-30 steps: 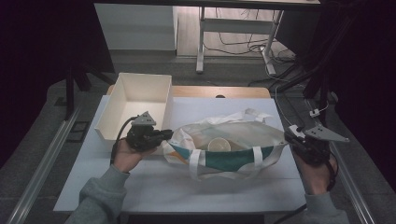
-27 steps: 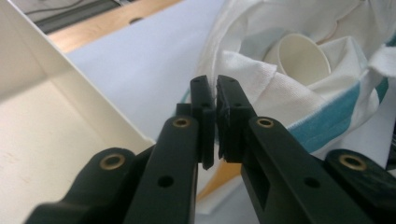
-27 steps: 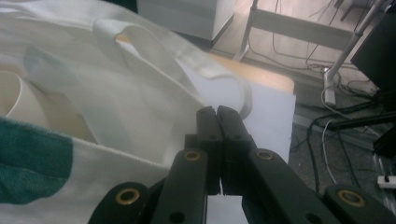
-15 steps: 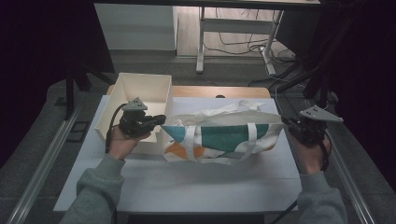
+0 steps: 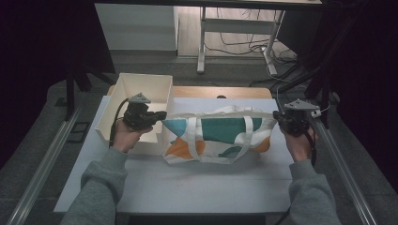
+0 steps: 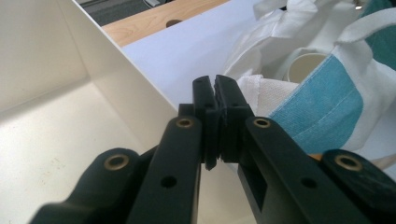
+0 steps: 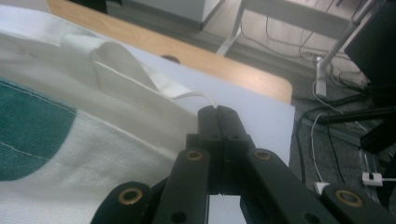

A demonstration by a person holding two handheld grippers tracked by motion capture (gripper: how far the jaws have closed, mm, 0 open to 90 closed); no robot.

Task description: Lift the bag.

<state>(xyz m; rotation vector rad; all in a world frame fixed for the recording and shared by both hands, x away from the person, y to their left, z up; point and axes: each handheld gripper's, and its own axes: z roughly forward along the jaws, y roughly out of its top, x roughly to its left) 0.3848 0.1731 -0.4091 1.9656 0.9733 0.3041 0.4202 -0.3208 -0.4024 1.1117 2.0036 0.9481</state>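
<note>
the left gripper (image 5: 162, 116) and right gripper (image 5: 277, 116) are each clamping shut on, it seems, an end of the tote bag's (image 5: 218, 136) rim, holding it stretched, hanging just right of the white bin (image 5: 141, 86).

I see coarse woven cloth on the white tote bag with teal and orange patches (image 5: 218, 136), matt. My black plastic left gripper (image 6: 215, 86) looks smooth. The white plastic bin (image 5: 141, 89) is matt; far edge, a bare wooden board (image 5: 225, 92).
</note>
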